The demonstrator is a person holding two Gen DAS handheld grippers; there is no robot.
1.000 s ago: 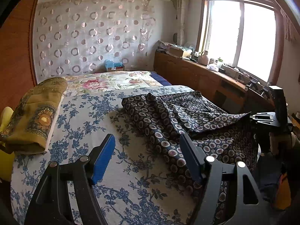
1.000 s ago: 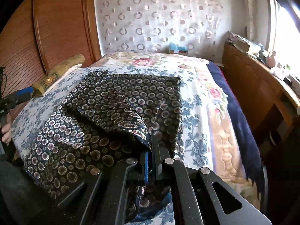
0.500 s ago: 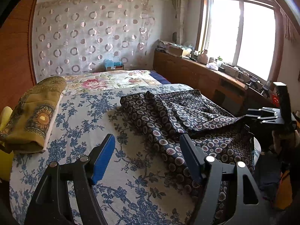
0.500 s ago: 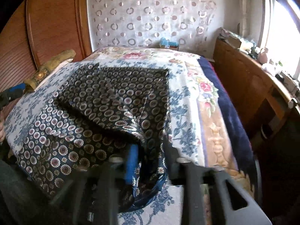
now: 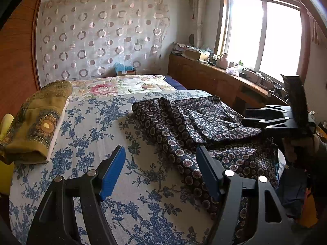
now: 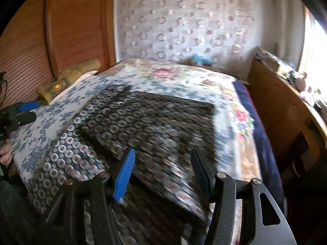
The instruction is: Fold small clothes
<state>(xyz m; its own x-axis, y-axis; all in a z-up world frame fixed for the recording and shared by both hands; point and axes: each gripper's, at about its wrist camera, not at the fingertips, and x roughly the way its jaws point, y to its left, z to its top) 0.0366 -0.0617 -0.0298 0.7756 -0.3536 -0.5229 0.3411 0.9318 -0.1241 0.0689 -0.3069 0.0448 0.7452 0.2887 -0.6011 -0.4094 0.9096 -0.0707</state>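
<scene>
A dark navy garment with a small ring pattern (image 5: 196, 126) lies on the bed, with one corner folded back over it. It also shows, blurred by motion, in the right wrist view (image 6: 147, 126). My left gripper (image 5: 161, 169) is open and empty above the bedspread, just left of the garment's near edge. My right gripper (image 6: 161, 167) is open and empty above the garment's near part. In the left wrist view the right gripper (image 5: 251, 116) hovers at the garment's right side.
The bed has a blue floral bedspread (image 5: 85, 126). A folded olive-gold cloth (image 5: 38, 120) lies at its left edge. A wooden cabinet with clutter (image 5: 214, 75) runs along the right under the window. A wooden wardrobe (image 6: 67, 32) stands on the left.
My right gripper was shut on the garment's folded corner, then opened and let it go. The corner now lies on the garment. The left gripper stayed open and barely moved.
</scene>
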